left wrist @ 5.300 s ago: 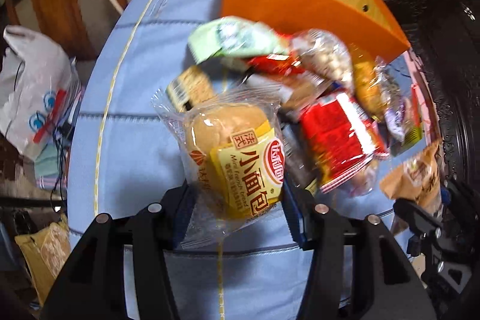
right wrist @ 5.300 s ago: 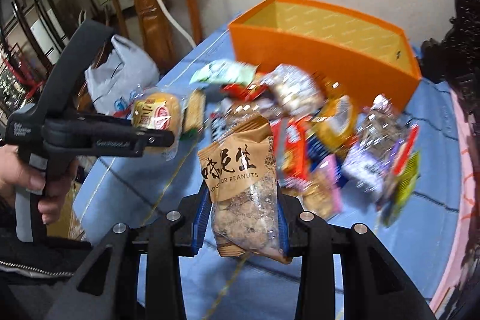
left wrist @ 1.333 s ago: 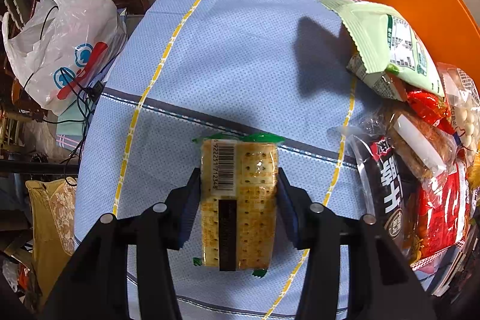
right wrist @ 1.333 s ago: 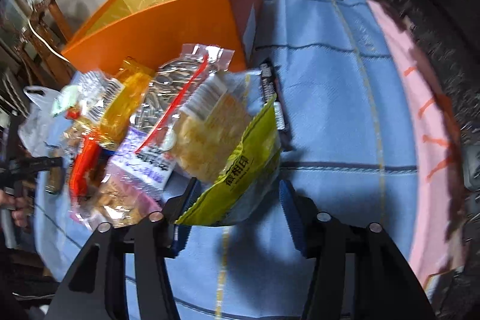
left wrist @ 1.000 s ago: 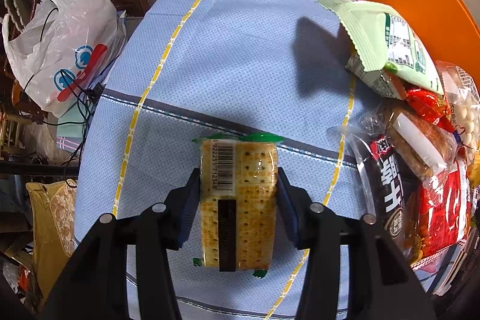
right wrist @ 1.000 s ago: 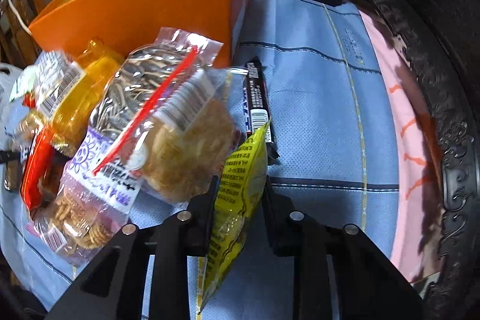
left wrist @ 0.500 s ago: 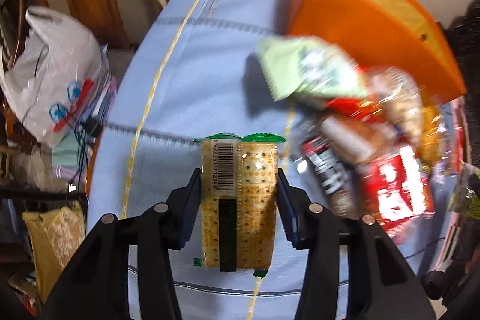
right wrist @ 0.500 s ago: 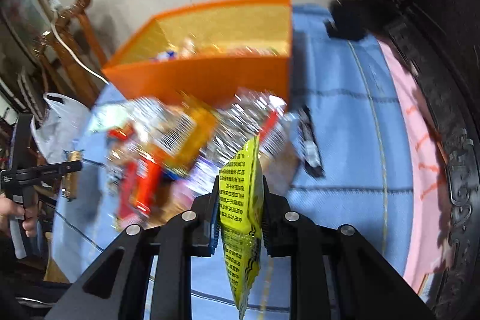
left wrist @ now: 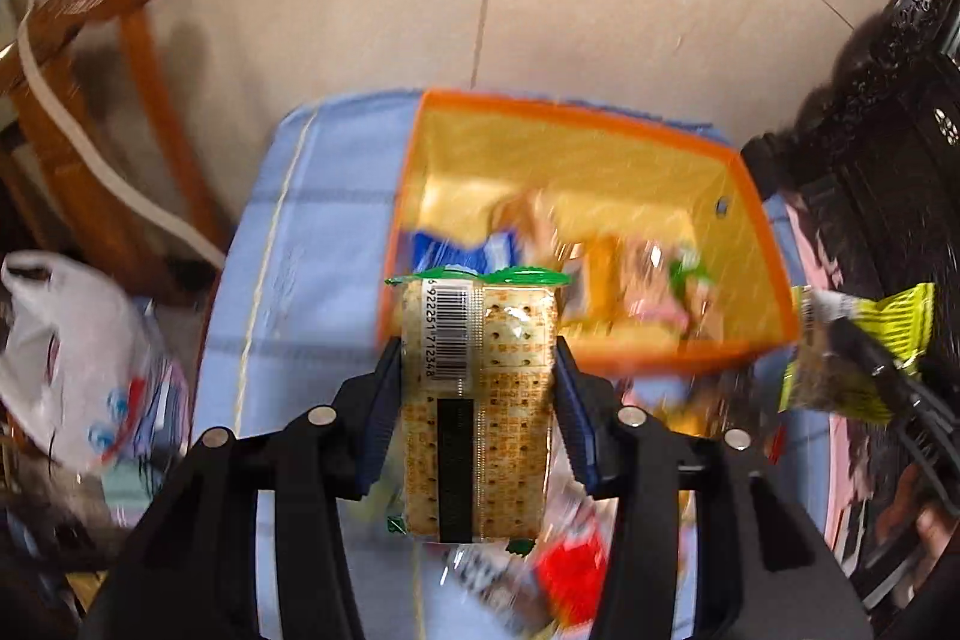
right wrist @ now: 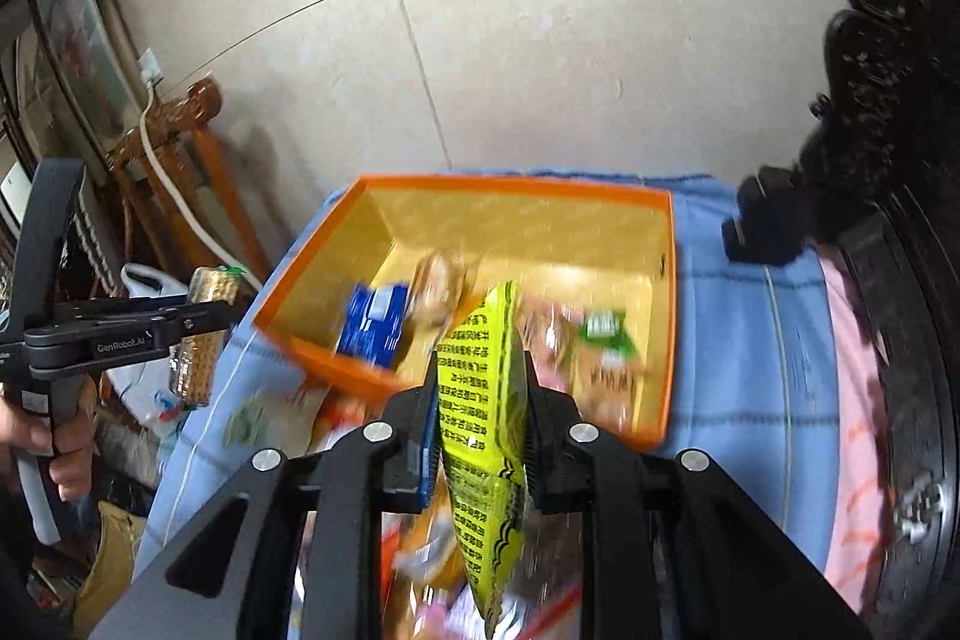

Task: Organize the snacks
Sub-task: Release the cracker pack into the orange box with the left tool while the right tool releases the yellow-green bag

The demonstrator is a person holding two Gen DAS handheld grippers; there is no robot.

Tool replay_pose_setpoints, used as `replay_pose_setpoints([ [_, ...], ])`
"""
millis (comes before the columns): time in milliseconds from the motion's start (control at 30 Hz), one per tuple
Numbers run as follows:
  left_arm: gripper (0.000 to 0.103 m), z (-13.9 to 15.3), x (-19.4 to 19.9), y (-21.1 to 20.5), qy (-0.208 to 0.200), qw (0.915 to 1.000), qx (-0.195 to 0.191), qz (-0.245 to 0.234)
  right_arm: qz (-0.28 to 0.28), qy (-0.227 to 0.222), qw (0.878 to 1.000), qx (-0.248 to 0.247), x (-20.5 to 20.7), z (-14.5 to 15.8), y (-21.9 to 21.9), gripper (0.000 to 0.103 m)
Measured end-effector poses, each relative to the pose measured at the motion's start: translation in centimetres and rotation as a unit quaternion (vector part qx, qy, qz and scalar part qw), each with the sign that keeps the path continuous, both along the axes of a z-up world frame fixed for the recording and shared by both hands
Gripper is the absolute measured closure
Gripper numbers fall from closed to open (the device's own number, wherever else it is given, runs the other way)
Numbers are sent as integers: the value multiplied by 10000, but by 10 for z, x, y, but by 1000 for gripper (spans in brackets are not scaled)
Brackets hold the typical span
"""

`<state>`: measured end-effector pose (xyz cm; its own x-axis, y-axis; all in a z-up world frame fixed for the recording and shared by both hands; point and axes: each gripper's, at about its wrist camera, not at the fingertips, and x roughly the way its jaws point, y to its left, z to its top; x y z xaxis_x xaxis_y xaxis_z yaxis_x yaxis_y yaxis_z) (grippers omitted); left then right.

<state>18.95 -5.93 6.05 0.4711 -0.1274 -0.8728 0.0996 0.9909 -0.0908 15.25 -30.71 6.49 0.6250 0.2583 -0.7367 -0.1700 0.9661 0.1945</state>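
Left gripper point(left wrist: 477, 394) grips crackers point(left wrist: 477, 400), right gripper point(right wrist: 480, 430) grips yellow pack point(right wrist: 480, 400); clear box point(right wrist: 660, 316) rim, then release.

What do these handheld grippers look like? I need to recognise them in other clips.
Both grippers, left and right, are matte black plastic with silver screw heads and blue-lined fingers. The left one has a pistol-style handle and white "GenRobot.AI" lettering on its side.

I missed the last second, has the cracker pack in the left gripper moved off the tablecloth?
Yes. The cracker pack, clamped in the left gripper, has risen off the blue tablecloth toward the orange box.
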Motion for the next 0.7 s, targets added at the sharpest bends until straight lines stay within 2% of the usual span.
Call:
replay_pose_setpoints([
  [167,57,-16,68,-32,122,9999,3,-48,-216,90,9997,-20,60,-19,-4,81],
  [200,56,-22,74,-36,159,9998,-28,-71,-266,181,9995,-29,70,-26,-5,78],
  [233,54,-32,84,-41,235,9997,-52,-46,-329,347,9988,-111,81,-38,-6,71],
  [267,41,-40,89,-44,296,9995,50,21,-386,414,9982,-175,86,-45,-5,59],
  [300,24,-44,89,-45,319,9993,174,81,-487,411,9976,-261,87,-49,-6,32],
  [333,20,-48,88,-46,289,9990,298,149,-683,241,9967,-355,83,-50,-8,21],
  [367,18,-49,85,-45,214,9993,272,140,-822,25,9958,-398,76,-48,-10,18],
  [400,18,-51,81,-43,153,9996,211,102,-907,-124,9948,-451,68,-47,-13,9],
  [467,18,-55,73,-39,223,9995,230,27,-1031,-109,9935,-468,58,-49,-18,7],
  [600,18,-55,49,-25,224,9995,177,-101,-1244,218,9919,-121,32,-51,-27,6],
  [700,17,-59,16,-10,240,9994,236,-106,-1350,376,9899,236,-1,-56,-32,5],
])
